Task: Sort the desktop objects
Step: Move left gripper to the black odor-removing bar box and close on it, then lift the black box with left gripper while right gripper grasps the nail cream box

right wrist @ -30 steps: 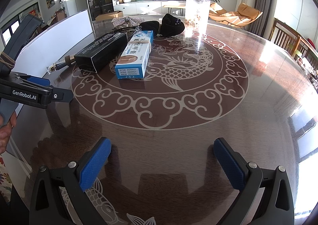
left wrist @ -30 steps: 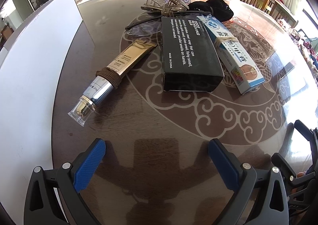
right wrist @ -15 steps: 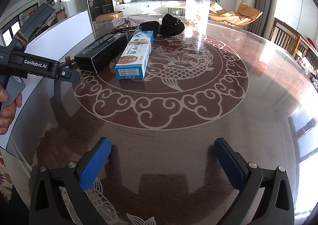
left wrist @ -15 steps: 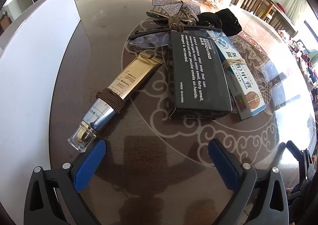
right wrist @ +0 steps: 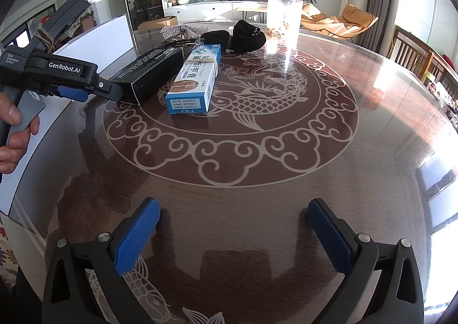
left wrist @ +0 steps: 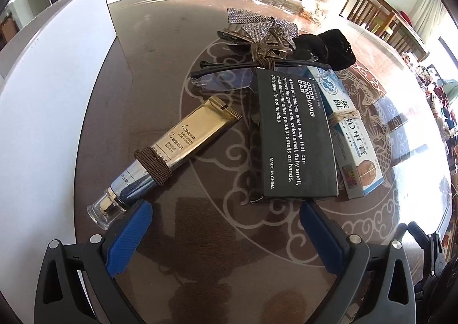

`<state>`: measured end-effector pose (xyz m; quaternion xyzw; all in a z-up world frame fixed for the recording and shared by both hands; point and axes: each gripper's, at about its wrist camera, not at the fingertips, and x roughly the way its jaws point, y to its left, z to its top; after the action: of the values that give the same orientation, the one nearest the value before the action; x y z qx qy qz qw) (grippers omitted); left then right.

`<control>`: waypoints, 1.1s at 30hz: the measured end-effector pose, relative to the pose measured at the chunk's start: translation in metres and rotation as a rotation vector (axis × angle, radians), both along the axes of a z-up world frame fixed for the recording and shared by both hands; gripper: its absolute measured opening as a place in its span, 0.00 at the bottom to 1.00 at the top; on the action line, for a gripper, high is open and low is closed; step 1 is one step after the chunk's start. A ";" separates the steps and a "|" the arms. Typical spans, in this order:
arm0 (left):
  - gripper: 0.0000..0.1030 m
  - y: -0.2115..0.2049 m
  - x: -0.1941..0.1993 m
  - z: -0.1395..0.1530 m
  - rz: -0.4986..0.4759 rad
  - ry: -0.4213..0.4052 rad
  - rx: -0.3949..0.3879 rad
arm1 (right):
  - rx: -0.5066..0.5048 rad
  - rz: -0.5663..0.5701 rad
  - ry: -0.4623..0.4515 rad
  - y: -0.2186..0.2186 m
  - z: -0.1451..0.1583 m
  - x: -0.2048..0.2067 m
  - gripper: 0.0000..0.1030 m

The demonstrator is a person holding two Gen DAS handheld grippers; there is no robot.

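Observation:
A gold and silver cosmetic tube (left wrist: 171, 155) with a brown hair tie around it lies on the dark round table (left wrist: 177, 241). Beside it are a black soap box (left wrist: 292, 135), a blue and white carton (left wrist: 352, 135) (right wrist: 197, 77), eyeglasses (left wrist: 223, 77), a glittery bow clip (left wrist: 257, 23) and a black cloth item (left wrist: 329, 46) (right wrist: 246, 35). My left gripper (left wrist: 226, 226) is open, its left fingertip just short of the tube's clear cap. Over bare table, my right gripper (right wrist: 233, 225) is open and holds nothing.
A white board (left wrist: 43, 112) lies along the table's left side. A clear container (right wrist: 283, 17) stands at the far edge. Chairs (right wrist: 415, 52) line the right side. A person's hand (right wrist: 14, 129) grips the left gripper's handle.
My left gripper has moved forward toward the tube and the black box, which now sit much closer. The right gripper has not moved.

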<state>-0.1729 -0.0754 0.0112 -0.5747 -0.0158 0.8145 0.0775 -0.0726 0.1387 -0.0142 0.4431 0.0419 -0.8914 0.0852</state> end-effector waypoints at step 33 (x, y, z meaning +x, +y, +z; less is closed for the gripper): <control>0.56 0.079 -0.047 -0.012 0.014 0.081 -0.100 | -0.009 0.005 0.002 -0.002 0.001 0.000 1.00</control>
<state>-0.2203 0.0038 -0.0004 -0.5445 0.0239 0.8373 0.0437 -0.0728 0.1366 -0.0134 0.4416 0.0390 -0.8919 0.0891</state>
